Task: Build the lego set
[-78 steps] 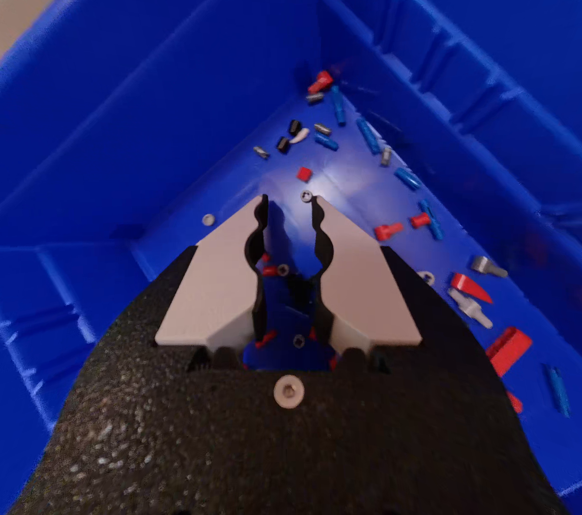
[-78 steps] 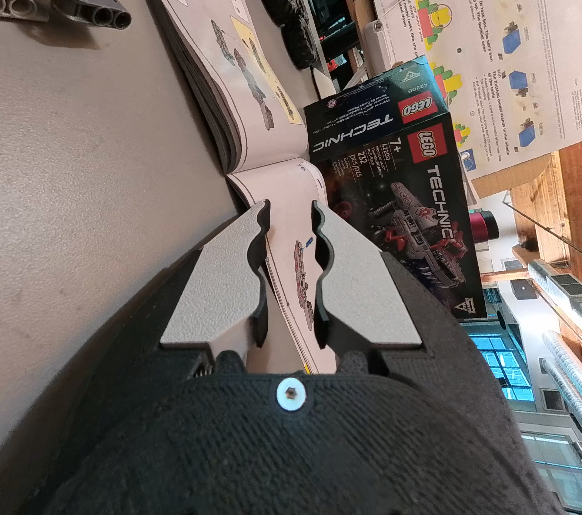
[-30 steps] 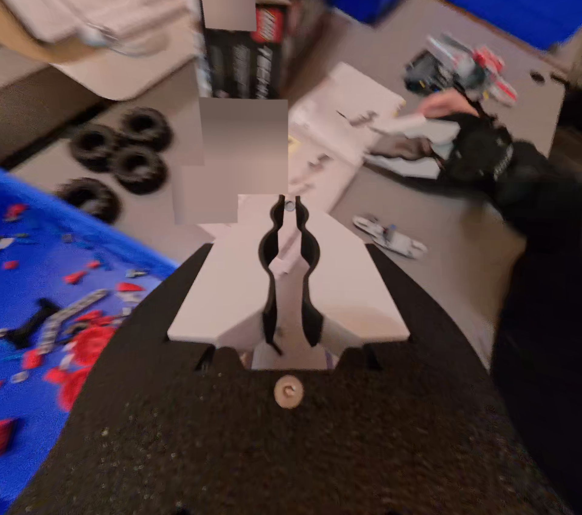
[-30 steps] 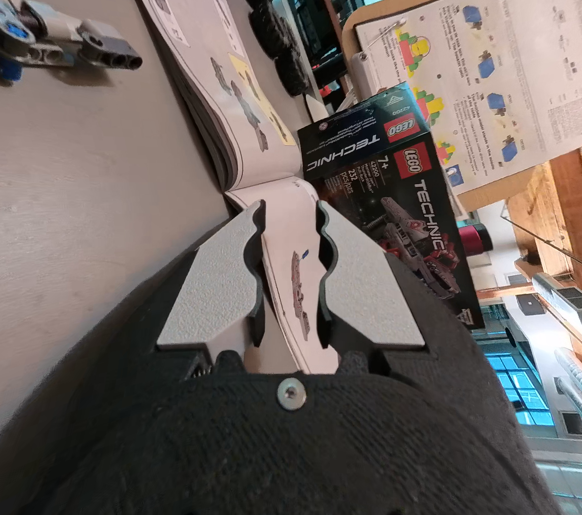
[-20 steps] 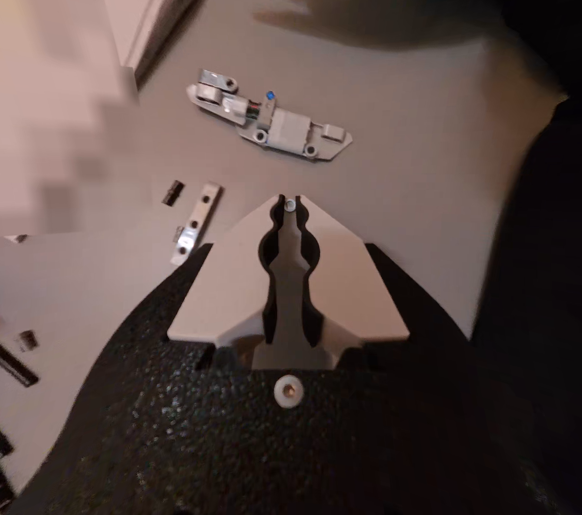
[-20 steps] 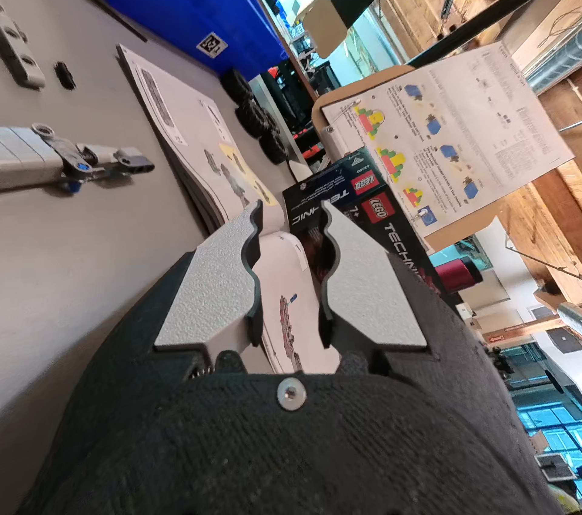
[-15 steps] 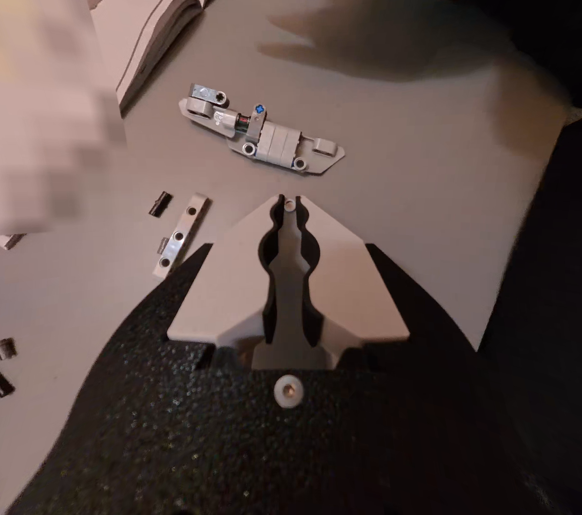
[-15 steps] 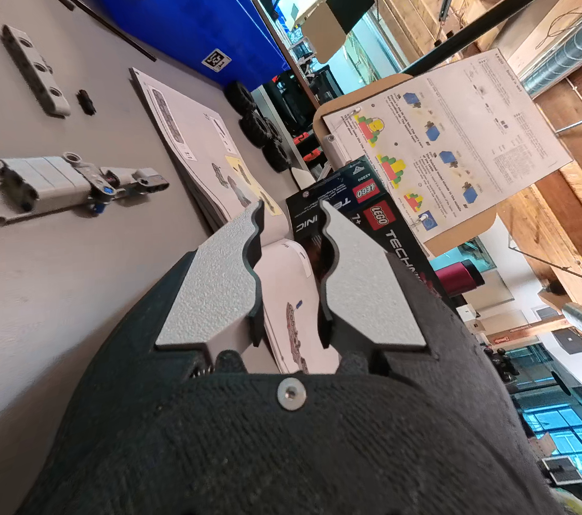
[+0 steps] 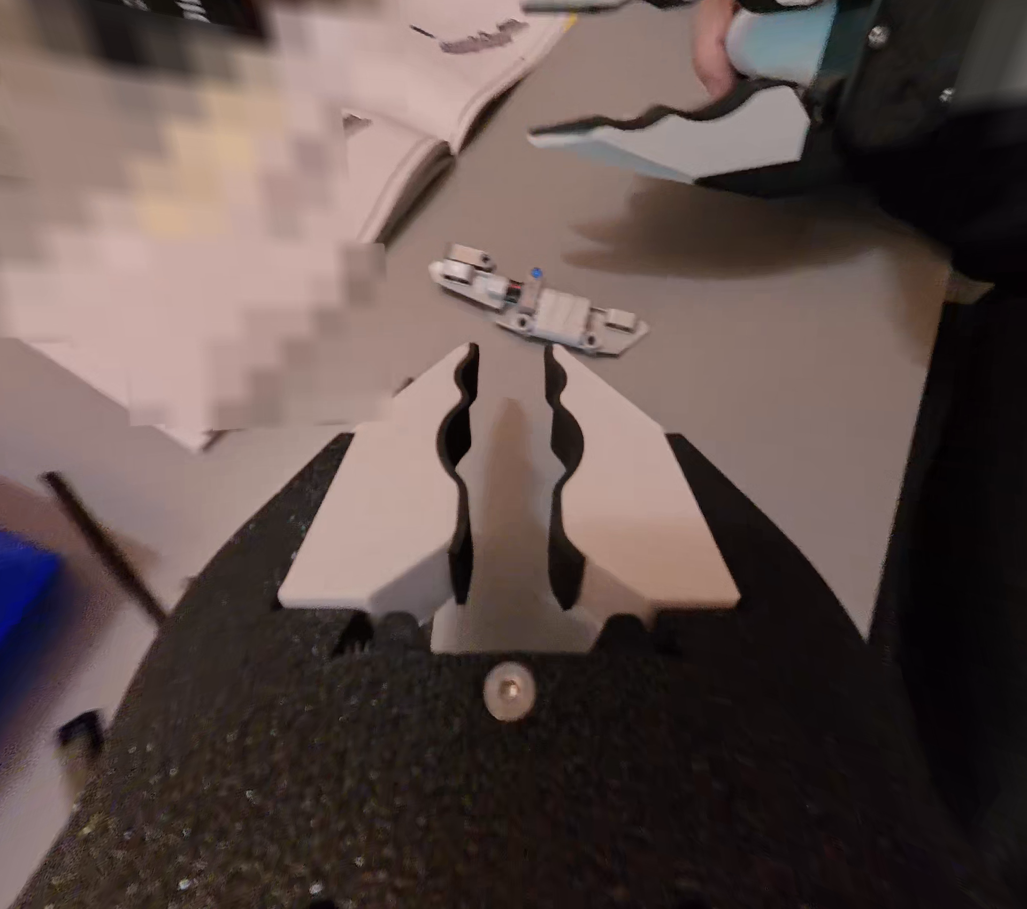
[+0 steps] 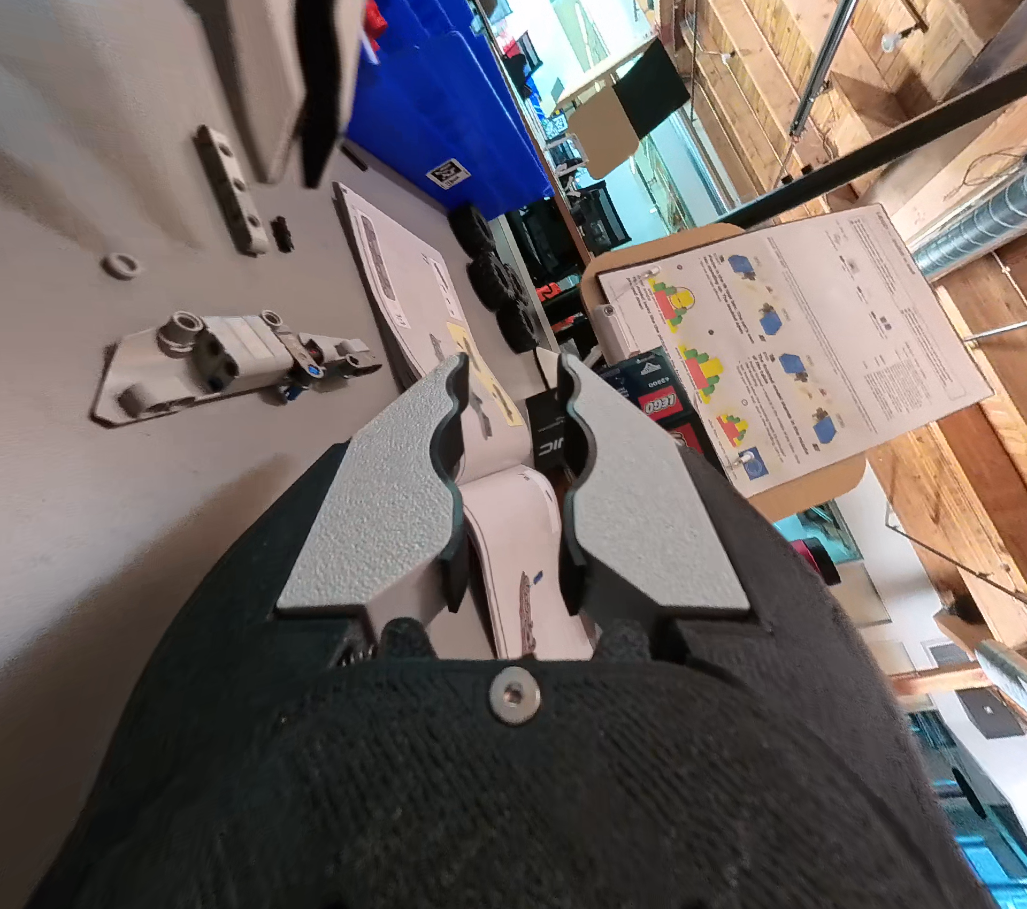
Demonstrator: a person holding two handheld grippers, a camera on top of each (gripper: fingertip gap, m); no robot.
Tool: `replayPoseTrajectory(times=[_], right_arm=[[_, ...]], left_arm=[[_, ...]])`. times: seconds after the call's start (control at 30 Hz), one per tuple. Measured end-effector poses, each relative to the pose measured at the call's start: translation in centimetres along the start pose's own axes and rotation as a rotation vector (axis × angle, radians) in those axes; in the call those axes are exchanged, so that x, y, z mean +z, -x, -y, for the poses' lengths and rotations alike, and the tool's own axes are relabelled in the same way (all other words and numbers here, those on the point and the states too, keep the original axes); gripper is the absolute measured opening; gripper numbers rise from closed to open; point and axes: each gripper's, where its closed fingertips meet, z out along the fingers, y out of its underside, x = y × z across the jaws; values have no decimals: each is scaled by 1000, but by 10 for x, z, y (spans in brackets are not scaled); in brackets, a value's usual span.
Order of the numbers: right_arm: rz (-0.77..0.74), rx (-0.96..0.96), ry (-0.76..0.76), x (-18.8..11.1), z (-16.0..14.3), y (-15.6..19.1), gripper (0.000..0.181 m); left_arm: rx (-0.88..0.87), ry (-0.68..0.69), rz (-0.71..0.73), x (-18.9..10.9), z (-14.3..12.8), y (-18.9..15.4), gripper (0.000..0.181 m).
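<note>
A grey Lego sub-assembly (image 9: 539,304) with a blue pin lies on the grey table just beyond my left gripper (image 9: 511,351), which is open and empty. The sub-assembly also shows in the right wrist view (image 10: 222,365), with a small grey ring (image 10: 121,265) lying on the table near it. My right gripper (image 10: 508,365) is open and empty, held above the table and pointing over the open instruction booklet (image 10: 411,293). It shows in the left wrist view (image 9: 531,71) at the upper right. The left gripper (image 10: 303,171) hangs above the table at the top of the right wrist view.
A grey beam with holes (image 10: 233,193) and a black pin (image 10: 282,233) lie near the ring. A blue bin (image 10: 444,104), black tyres (image 10: 494,282), the set's box (image 10: 656,404) and a poster board (image 10: 778,354) stand behind. A black axle (image 9: 100,543) lies at the left. Left tips to right tips: about 9 centimeters. To reach the black axle (image 9: 100,543) in a straight line is about 15 centimeters for my left fingers, about 20 centimeters for my right.
My left gripper carried the small grey ring from the blue bin to the table, then opened; the ring now lies on the table. My right gripper swung to face the sub-assembly.
</note>
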Motion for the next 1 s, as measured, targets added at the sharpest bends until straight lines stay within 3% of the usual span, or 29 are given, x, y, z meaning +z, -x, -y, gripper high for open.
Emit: replayPoseTrajectory(times=[0.1,0.27,0.47,0.6,1.0], right_arm=[[66,62,-7,0,3,8,31],[364,464,77,-13,23,35,46],[549,701,388,-30,4,74,61],[591,799,373,-26,14,87,49],[599,715,450,-28,-21,83,21]], left_arm=[[52,-5,43,-12,7,26,21],[192,141,-63,-15,-8,44,20],[238,165,-199,2,-21,44,17],[268,185,-249,0,-29,37,17],[279,248,-291,-11,-51,35,18]])
